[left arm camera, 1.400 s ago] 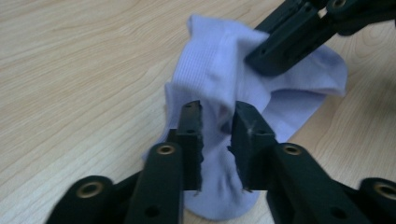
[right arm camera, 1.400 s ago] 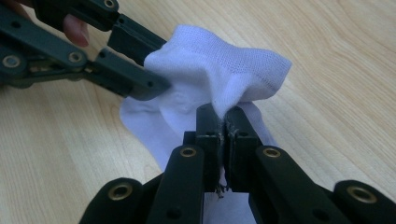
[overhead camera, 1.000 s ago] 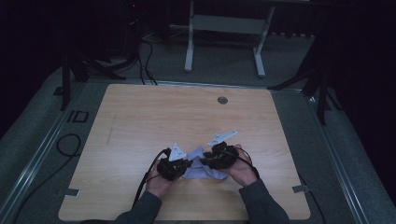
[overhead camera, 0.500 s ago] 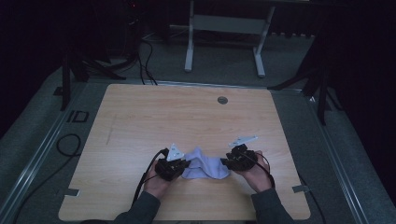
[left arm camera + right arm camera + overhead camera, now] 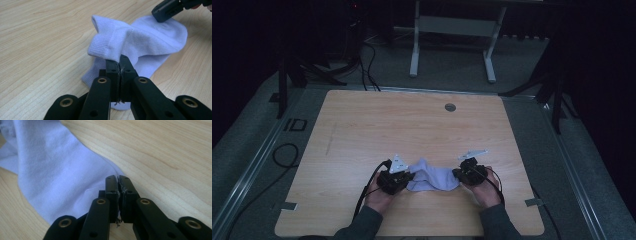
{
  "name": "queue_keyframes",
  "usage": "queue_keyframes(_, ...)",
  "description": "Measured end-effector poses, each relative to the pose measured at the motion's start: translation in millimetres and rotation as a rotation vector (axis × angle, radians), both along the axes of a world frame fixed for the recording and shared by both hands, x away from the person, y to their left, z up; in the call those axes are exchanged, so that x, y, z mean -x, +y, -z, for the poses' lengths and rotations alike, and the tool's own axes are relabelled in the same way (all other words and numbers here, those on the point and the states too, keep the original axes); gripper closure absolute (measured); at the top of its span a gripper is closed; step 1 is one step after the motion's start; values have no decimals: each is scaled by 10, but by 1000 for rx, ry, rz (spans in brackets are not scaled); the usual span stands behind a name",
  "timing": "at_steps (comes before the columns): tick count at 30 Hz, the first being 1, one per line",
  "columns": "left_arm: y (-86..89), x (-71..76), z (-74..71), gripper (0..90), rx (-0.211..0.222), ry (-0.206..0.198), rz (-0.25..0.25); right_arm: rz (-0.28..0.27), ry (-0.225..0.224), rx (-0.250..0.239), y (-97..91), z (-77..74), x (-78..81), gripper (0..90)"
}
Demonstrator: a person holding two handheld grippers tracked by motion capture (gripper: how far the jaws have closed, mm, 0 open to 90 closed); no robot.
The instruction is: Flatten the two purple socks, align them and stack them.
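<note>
1. Left gripper view: left gripper (image 5: pixel 119 60) clamps the white sock (image 5: pixel 140 42) at its ribbed cuff.
2. Right gripper view: right gripper (image 5: pixel 118 180) pinches the sock's far end.
3. High view: wooden table (image 5: pixel 412 125), sock near edge, dark room.

The sock (image 5: pixel 140 42) is pale lavender-white with a fine ribbed knit at its cuff, upper centre of the left gripper view. The worktop (image 5: pixel 412 125) is light wood with a streaky tan grain and a small grey round disc (image 5: pixel 450 107) near its far edge. Both grippers, left gripper (image 5: pixel 120 62) and right gripper (image 5: pixel 118 182), are matt black with brass-coloured rivets. The floor (image 5: pixel 257 145) around the worktop is dark grey-green.
</note>
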State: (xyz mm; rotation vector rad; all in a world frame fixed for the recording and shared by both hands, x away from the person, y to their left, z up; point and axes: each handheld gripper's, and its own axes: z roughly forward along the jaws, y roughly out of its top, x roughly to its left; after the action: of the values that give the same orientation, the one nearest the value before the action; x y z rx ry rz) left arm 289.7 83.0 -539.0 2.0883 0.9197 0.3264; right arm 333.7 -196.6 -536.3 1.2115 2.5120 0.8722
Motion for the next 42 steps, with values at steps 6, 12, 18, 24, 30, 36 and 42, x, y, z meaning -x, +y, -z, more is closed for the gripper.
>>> queue_keyframes(6, 21, 22, 3, 887, -6, 7, 4, 9, 1, -10, -18, 10, -6, 869)
queue_keyframes(12, 72, 42, 9, 886, -4, 18, -7, 14, 15, -18, -27, 51, -22, 866)
queue_keyframes(18, 114, 73, 17, 885, 2, 30, -8, 21, 24, -22, -32, 71, -25, 864)
queue_keyframes(24, 132, 108, 57, 884, -5, 49, -5, 30, 30, -28, -39, 83, -25, 864)
queue_keyframes(30, 139, 113, 88, 883, -10, 67, -6, 40, 26, -37, -49, 83, -13, 862)
queue_keyframes(36, 130, 97, 155, 884, -47, 104, -10, 46, 14, -49, -62, 61, 5, 864)
queue_keyframes(42, 121, 96, 170, 878, -66, 117, -10, 54, 6, -59, -75, 53, 8, 866)
